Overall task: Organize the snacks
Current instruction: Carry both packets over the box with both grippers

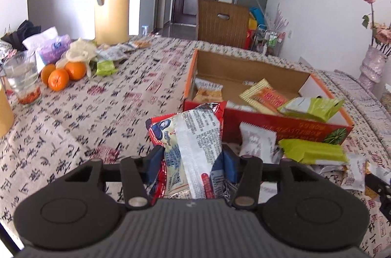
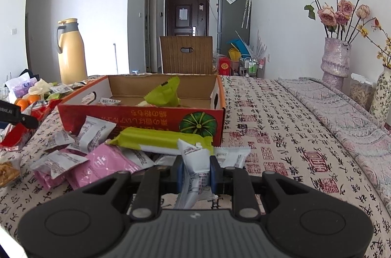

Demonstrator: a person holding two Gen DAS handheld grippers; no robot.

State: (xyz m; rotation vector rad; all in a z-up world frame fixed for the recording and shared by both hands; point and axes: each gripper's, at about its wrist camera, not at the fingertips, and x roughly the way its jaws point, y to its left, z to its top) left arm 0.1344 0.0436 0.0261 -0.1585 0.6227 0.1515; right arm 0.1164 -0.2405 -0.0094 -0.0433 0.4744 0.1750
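The left gripper (image 1: 191, 161) pinches a red-and-white snack packet (image 1: 193, 136) just near of the red cardboard box (image 1: 288, 128) (some snacks inside); the right gripper (image 2: 195, 172) clamps a small white sachet (image 2: 195, 160) by the near-left pile.

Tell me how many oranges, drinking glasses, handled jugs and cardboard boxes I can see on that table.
Oranges: 3
Drinking glass: 1
Handled jug: 1
Cardboard box: 1
Total: 6
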